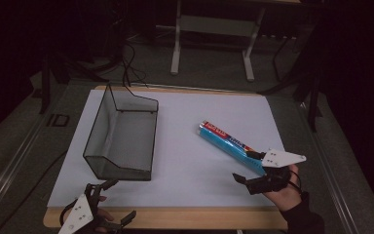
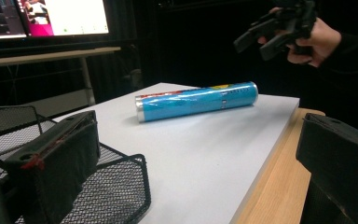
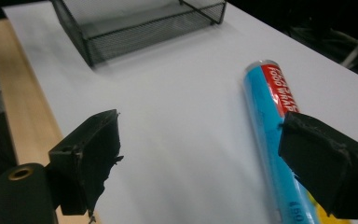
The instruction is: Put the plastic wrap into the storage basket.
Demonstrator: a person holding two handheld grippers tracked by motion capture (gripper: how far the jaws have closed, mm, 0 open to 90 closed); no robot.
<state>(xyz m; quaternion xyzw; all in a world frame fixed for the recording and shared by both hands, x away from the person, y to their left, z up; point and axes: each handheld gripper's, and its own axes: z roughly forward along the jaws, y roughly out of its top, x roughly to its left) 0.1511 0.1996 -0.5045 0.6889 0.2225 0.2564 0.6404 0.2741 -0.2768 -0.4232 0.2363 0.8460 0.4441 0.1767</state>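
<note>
Blue food-wrap roll (image 1: 229, 141) lay flat on the white board (image 1: 185, 161), angled toward the person's right, well apart from the black wire-mesh tray (image 1: 121, 136) at the left. Right gripper (image 1: 253, 168) hung just beside the roll's near end, jaws spread wide and gripping nothing, seemingly placed to take it. Left gripper (image 1: 112, 200) waited at the near edge by the tray, jaws apart, empty. Count: one roll, one tray, two grippers.

Lab: dark room, monitor (image 2: 51, 18)
</note>
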